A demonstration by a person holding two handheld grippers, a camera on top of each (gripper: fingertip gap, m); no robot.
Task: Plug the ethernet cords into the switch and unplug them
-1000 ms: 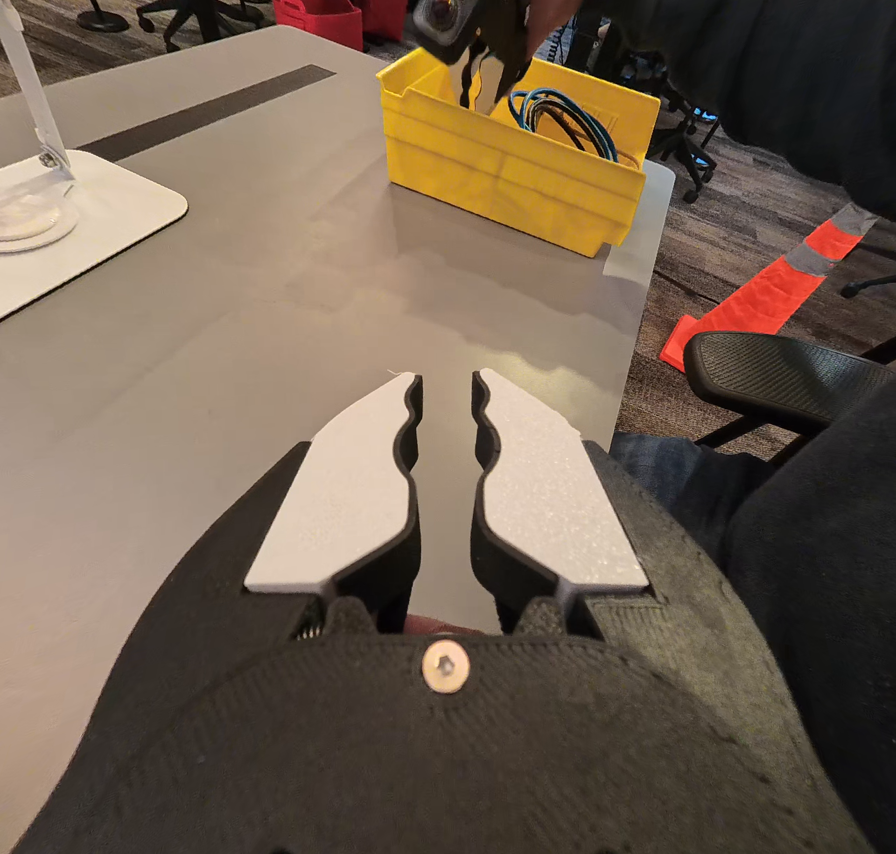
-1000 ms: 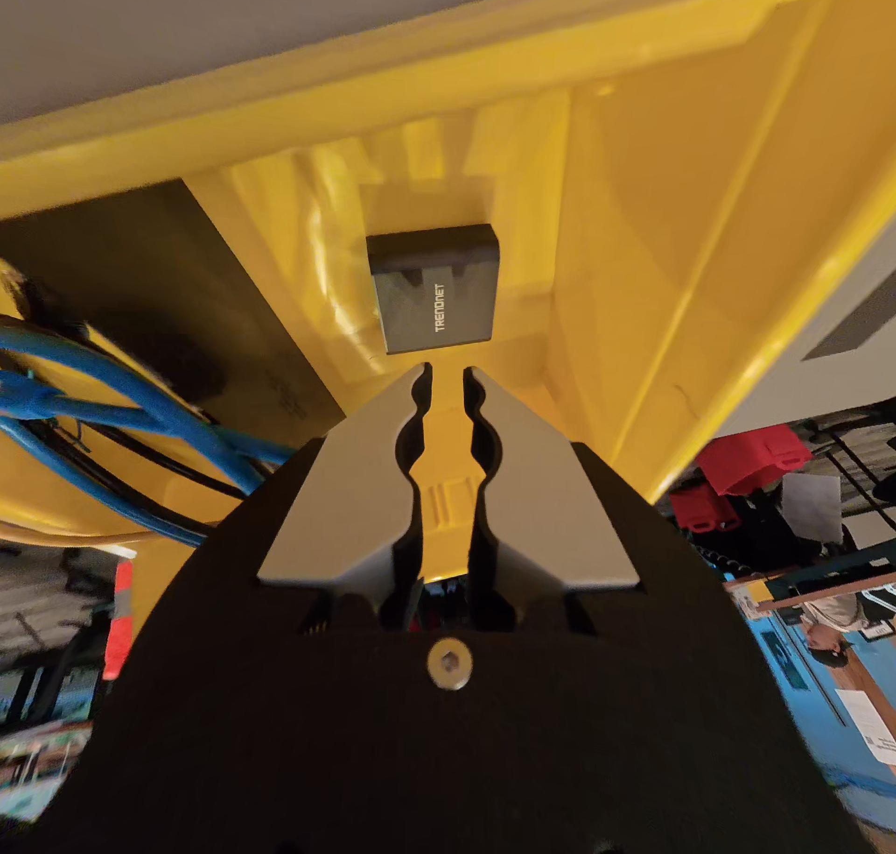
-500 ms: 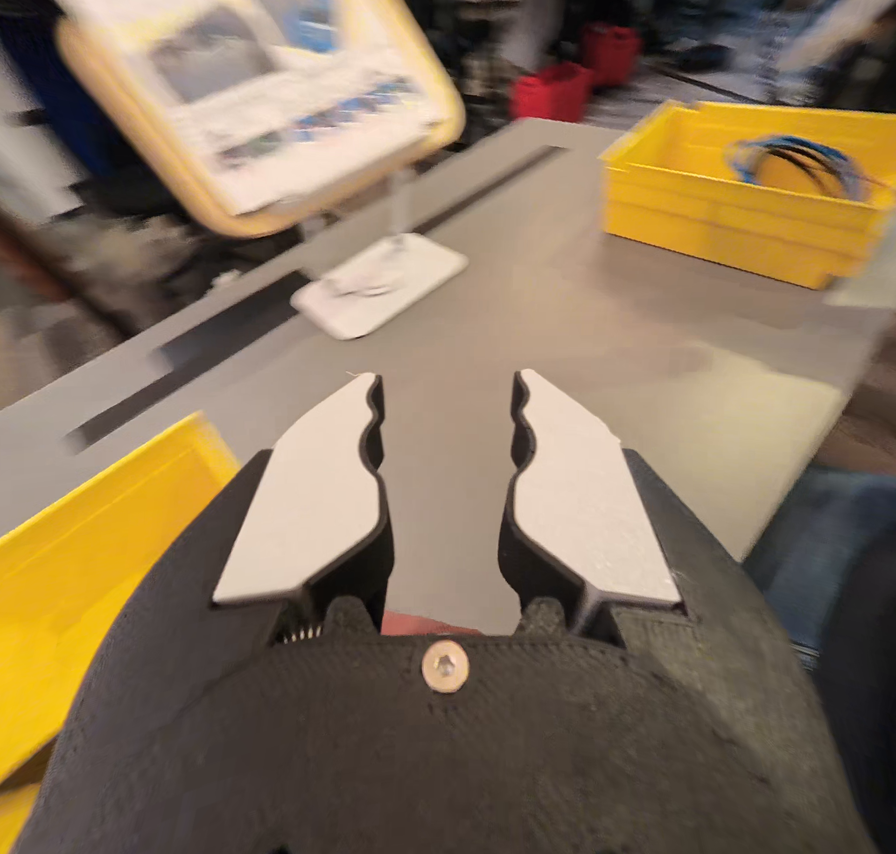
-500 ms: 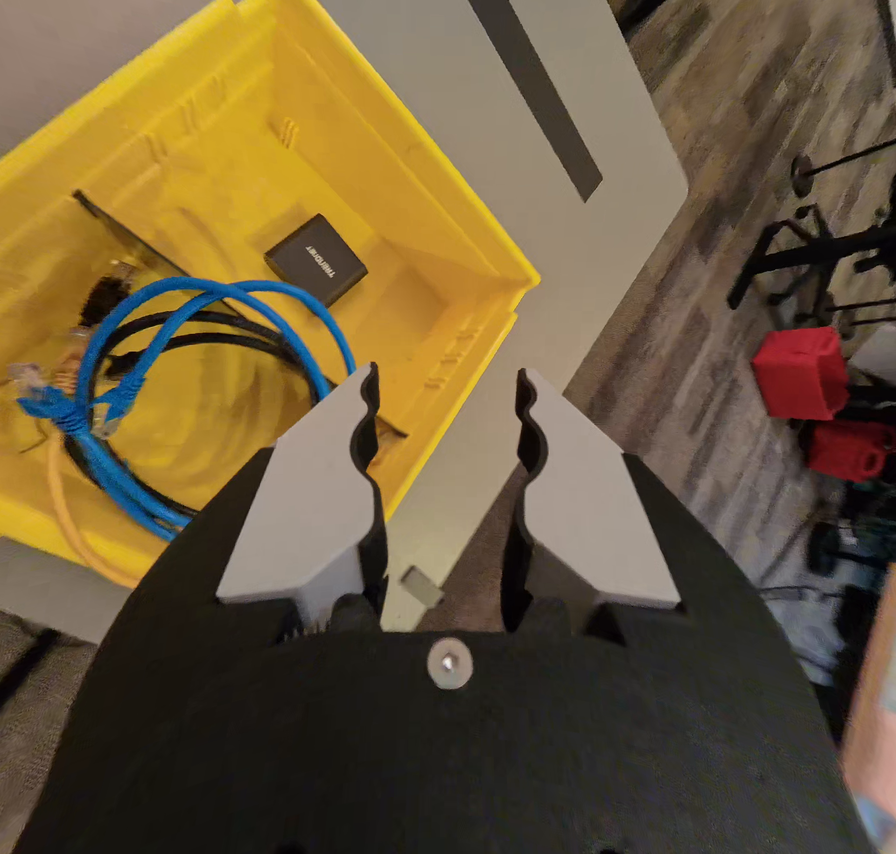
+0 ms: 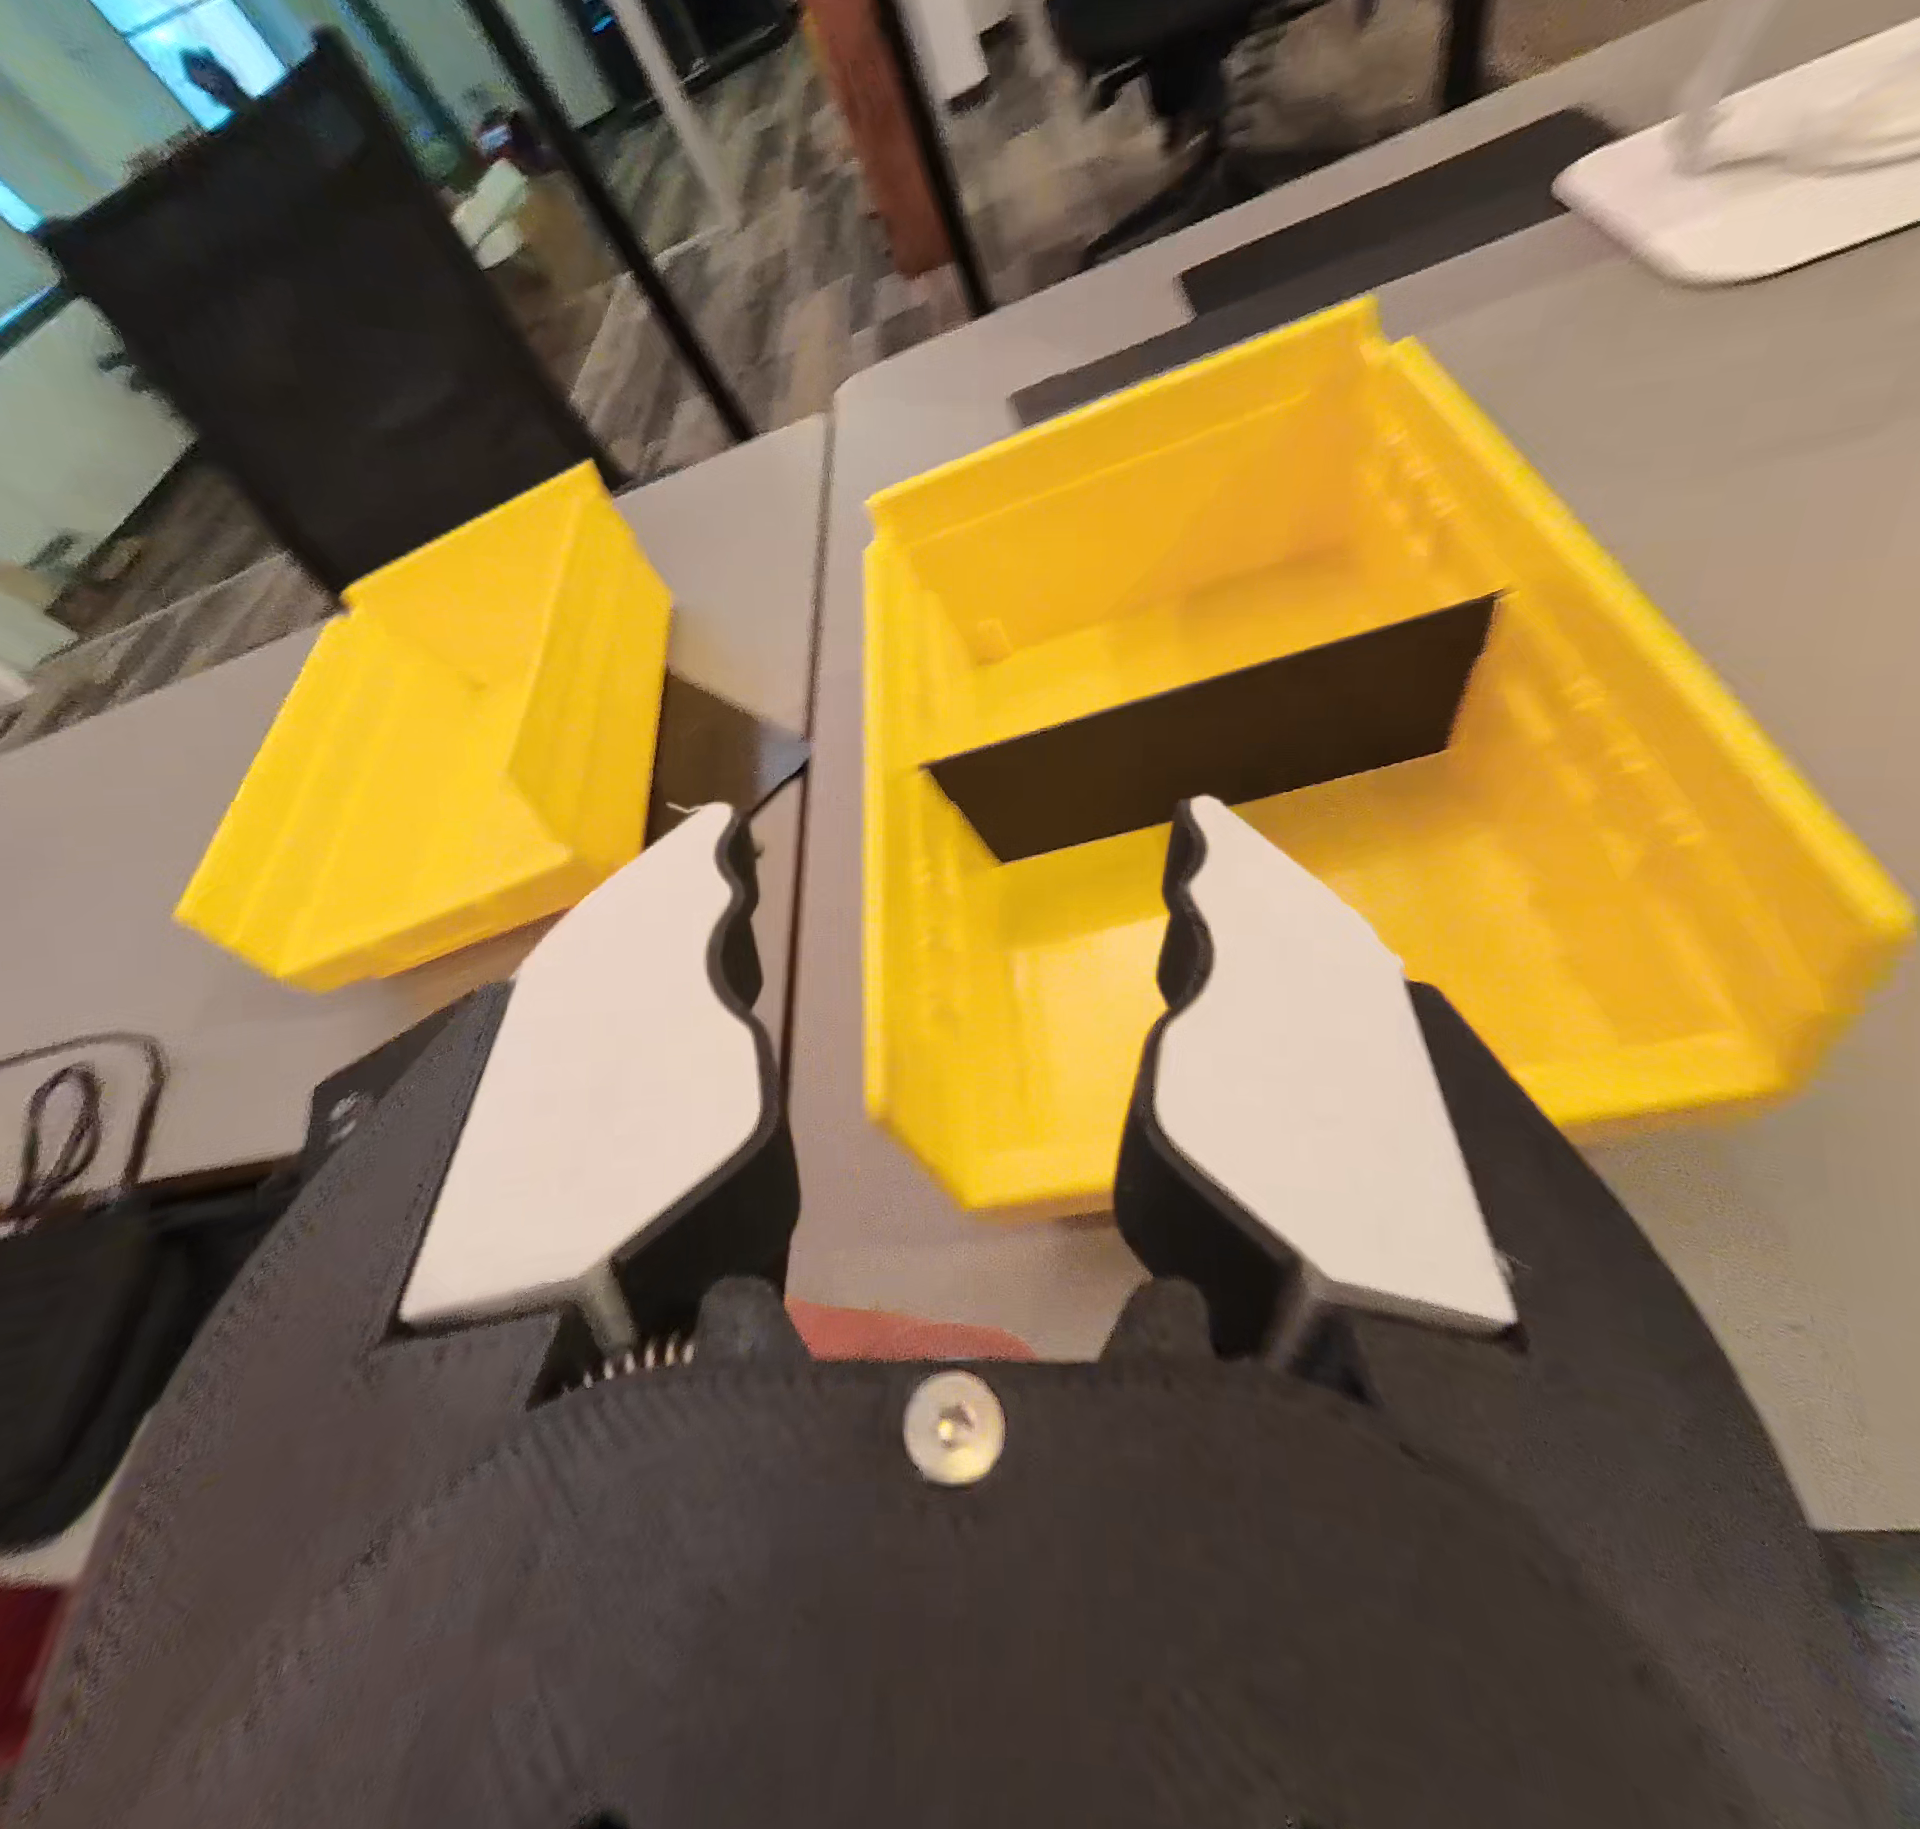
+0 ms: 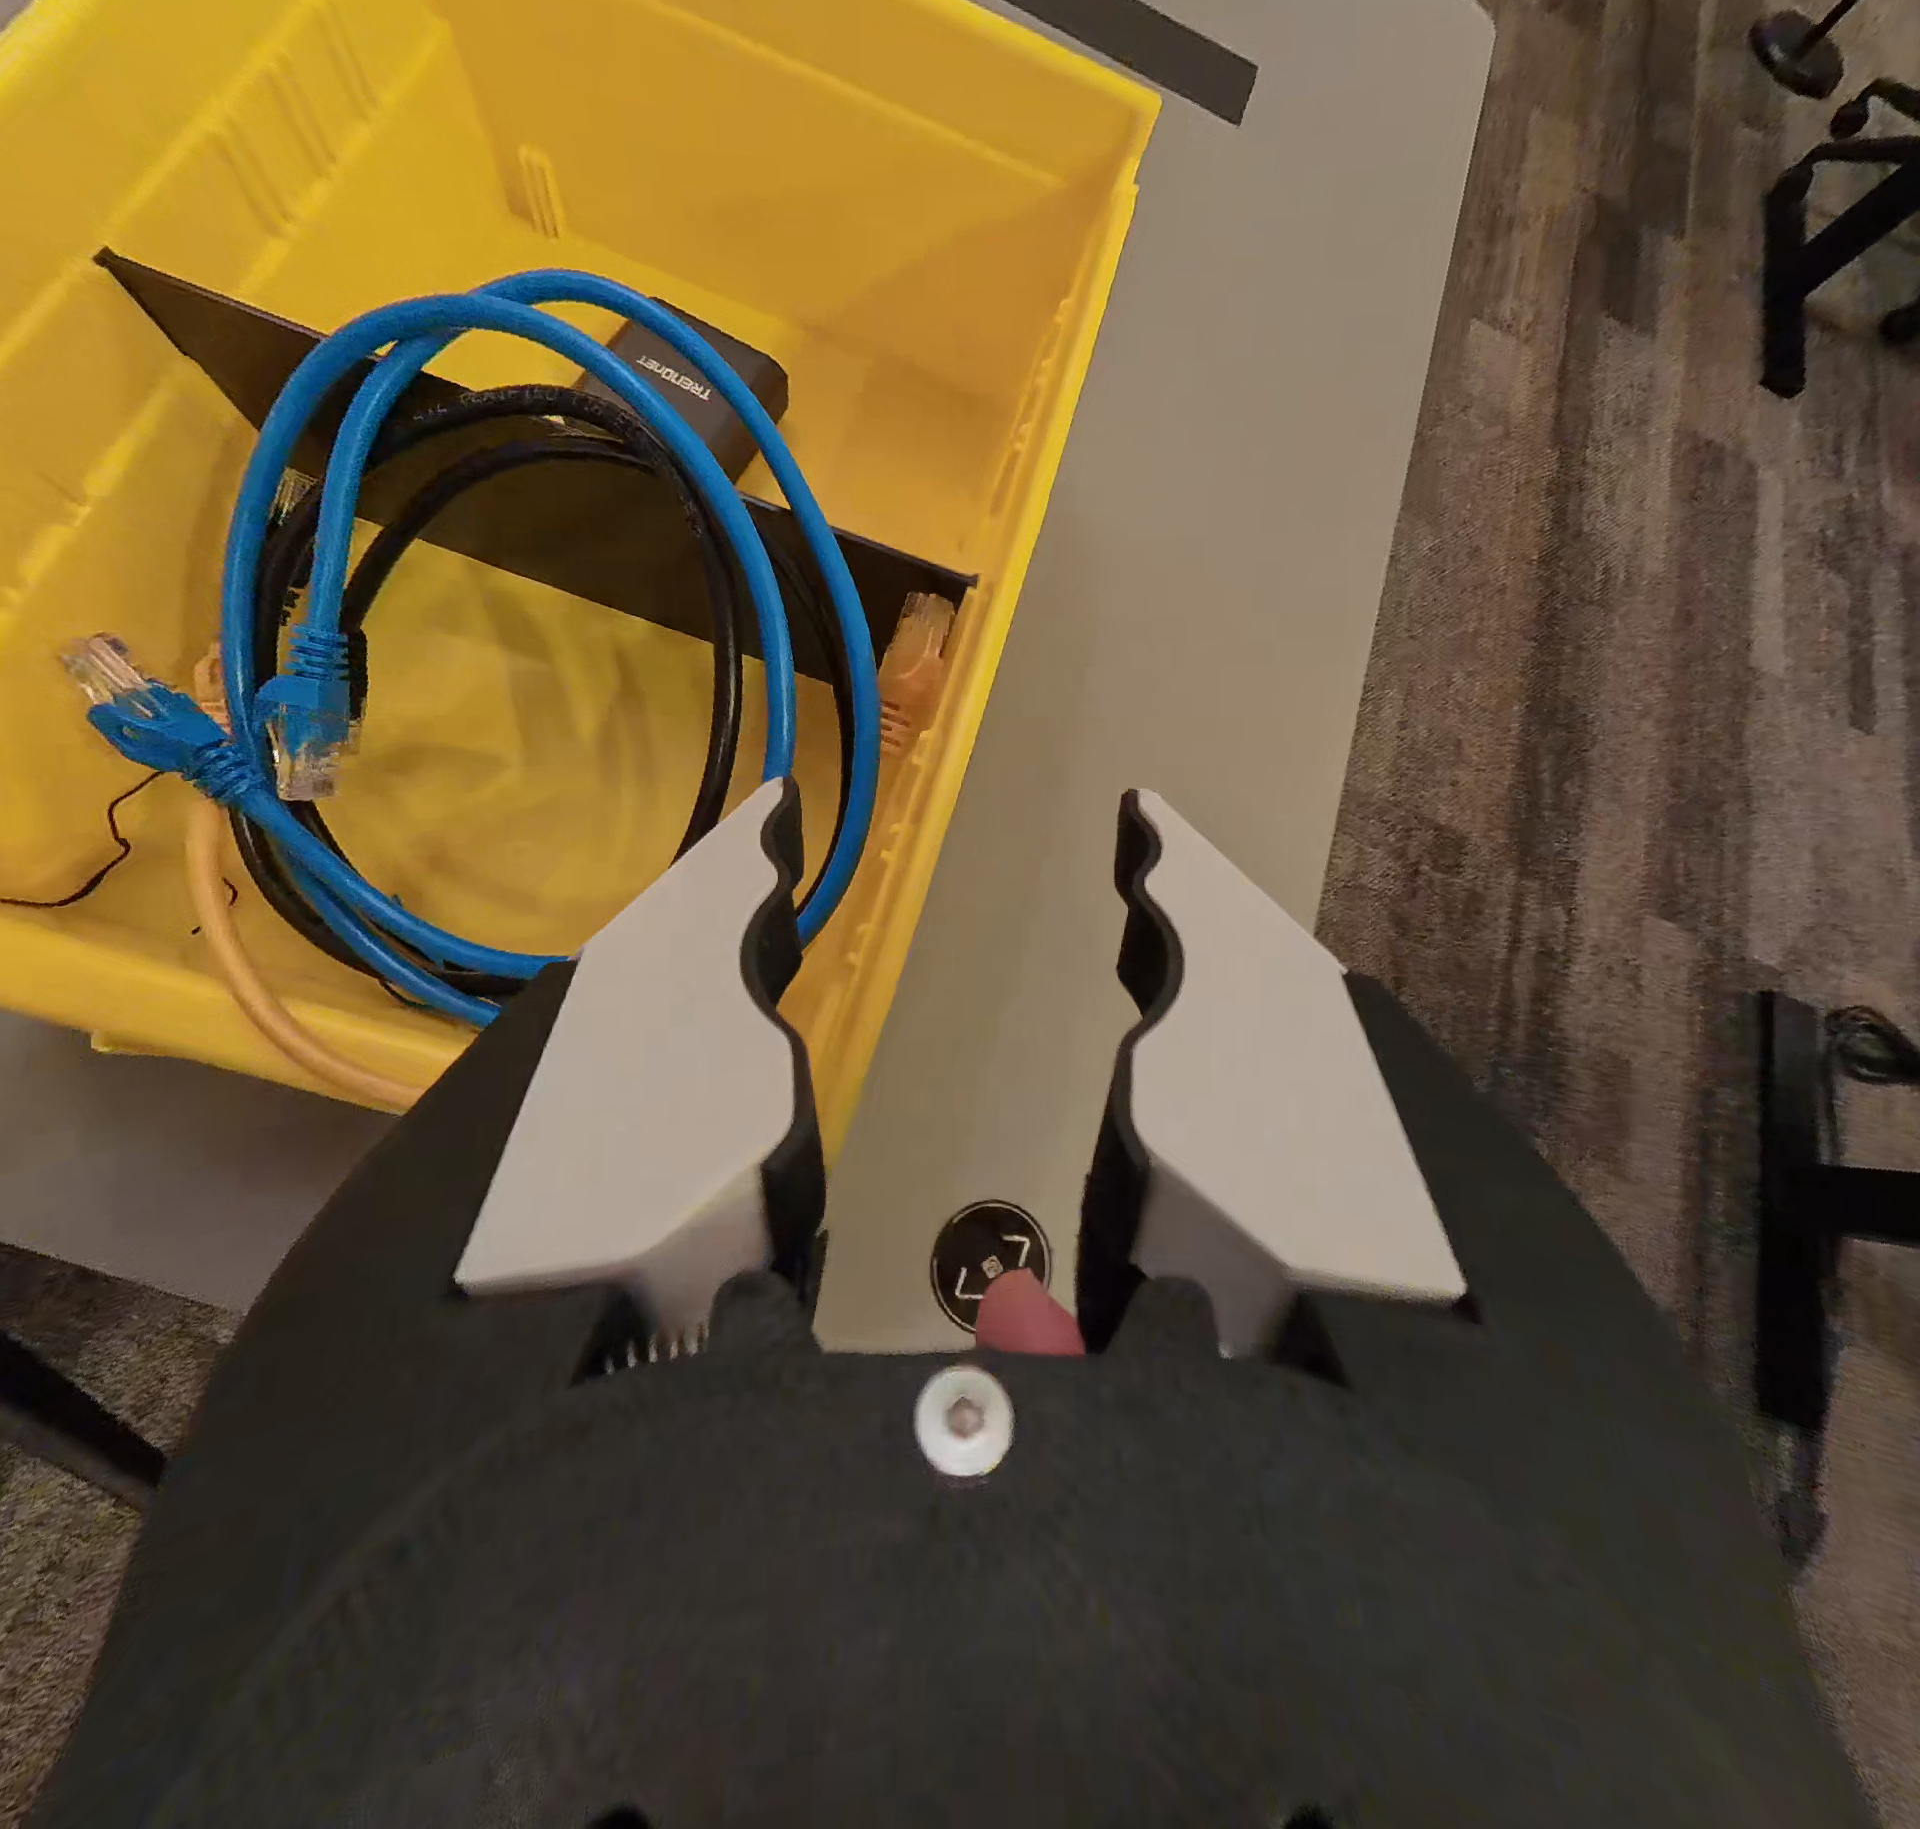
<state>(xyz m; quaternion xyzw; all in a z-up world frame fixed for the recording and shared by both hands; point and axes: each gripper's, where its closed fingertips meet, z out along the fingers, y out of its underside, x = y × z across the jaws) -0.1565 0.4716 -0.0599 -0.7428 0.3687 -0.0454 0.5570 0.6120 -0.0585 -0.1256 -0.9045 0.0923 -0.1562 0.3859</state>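
Observation:
In the right wrist view a yellow bin (image 6: pixel 1049 377) on the grey table (image 6: pixel 1195 532) holds a coiled blue ethernet cord (image 6: pixel 307 678), a black cord (image 6: pixel 732 657) and a pale yellow cord (image 6: pixel 239 969). A small black switch (image 6: pixel 696 382) lies behind the bin's black divider (image 6: pixel 187 309), under the blue loop. My right gripper (image 6: pixel 958 797) is open and empty, above the bin's right rim and the bare table. My left gripper (image 5: pixel 961 818) is open and empty, over the near end of an empty yellow bin (image 5: pixel 1558 844) with a black divider (image 5: pixel 1226 730).
A second yellow bin (image 5: pixel 416 792) sits left of the empty one. A white stand base (image 5: pixel 1766 190) is at the far right of the table (image 5: pixel 1662 449). A round black control (image 6: pixel 992 1260) is set in the table below my right gripper. The table edge and floor (image 6: pixel 1610 636) are to the right. There is about 95 cm between the tips of the two grippers.
My right gripper has pulled up out of the cord bin and opened wide. My left gripper has swung left from the cord bin toward the empty bins and opened wider.

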